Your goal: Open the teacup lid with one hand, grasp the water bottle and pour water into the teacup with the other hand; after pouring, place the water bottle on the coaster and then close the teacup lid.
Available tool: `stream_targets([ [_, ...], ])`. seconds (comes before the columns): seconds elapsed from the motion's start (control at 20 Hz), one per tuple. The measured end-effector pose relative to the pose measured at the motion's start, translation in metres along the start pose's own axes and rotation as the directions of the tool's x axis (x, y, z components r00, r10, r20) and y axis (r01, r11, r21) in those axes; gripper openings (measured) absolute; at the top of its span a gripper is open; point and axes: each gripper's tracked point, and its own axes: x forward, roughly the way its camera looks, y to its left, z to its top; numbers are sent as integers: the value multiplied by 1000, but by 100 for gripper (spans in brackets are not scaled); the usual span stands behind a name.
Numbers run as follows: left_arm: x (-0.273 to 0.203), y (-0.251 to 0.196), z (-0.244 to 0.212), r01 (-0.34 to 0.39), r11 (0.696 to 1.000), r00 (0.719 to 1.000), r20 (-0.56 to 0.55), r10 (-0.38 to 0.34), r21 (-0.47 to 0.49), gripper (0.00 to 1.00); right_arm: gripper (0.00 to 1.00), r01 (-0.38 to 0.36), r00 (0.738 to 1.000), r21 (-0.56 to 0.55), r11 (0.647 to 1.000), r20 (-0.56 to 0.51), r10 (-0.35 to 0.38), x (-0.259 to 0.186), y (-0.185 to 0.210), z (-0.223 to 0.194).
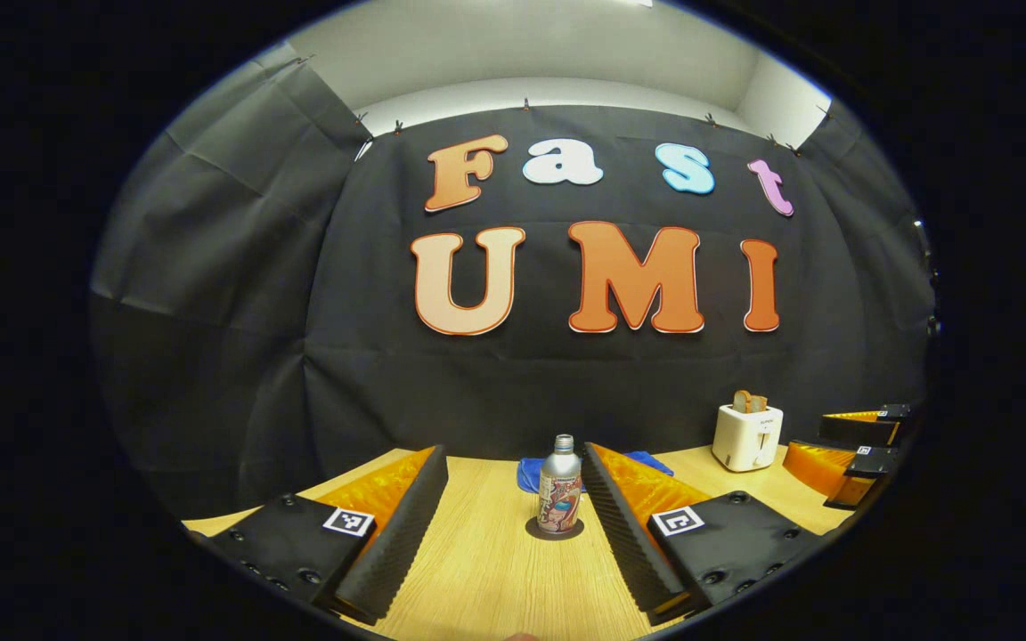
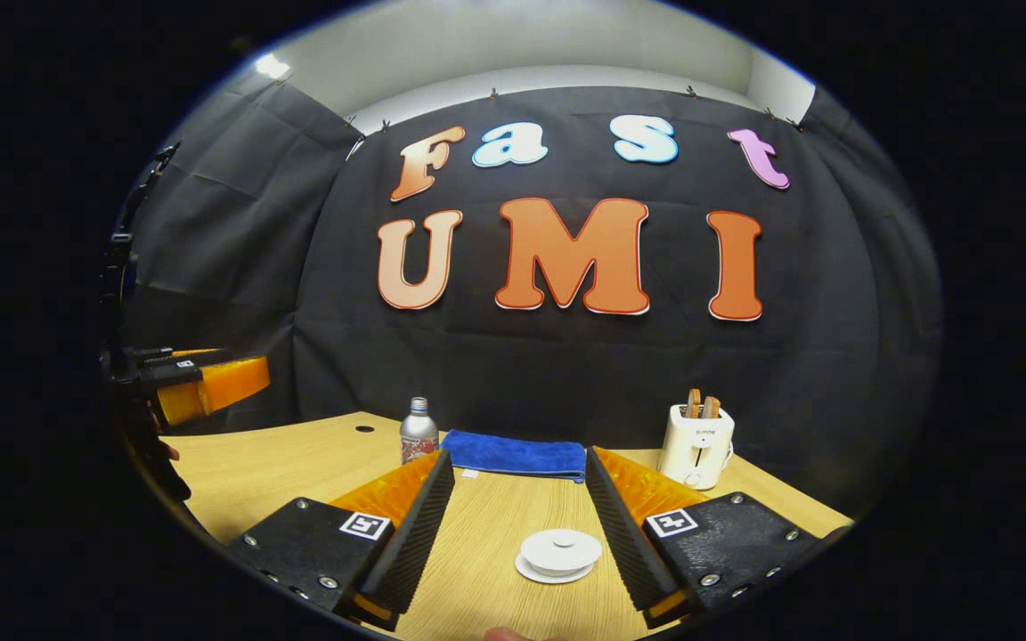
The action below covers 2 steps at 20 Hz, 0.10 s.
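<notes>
No step is judged begun: the left gripper (image 1: 513,525) is held with jaws open towards the water bottle (image 1: 559,485) standing on its coaster (image 1: 554,532), the right gripper (image 2: 520,525), jaws open, frames the lidded teacup (image 2: 559,554) on the bench (image 2: 290,463), whose lid must be lifted first.

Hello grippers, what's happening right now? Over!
Left gripper open, lined up on water bottle standing on coaster. Right gripper open, empty, over lidded teacup. Nothing blocking either.
</notes>
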Motion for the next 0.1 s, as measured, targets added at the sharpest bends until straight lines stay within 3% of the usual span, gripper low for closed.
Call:
stream_targets([
  [0.1,1,0,7,-2,1000,1000,-13,2,-4,97,89,14,1000,3,1000,8,-14,-6,-2,10],
])
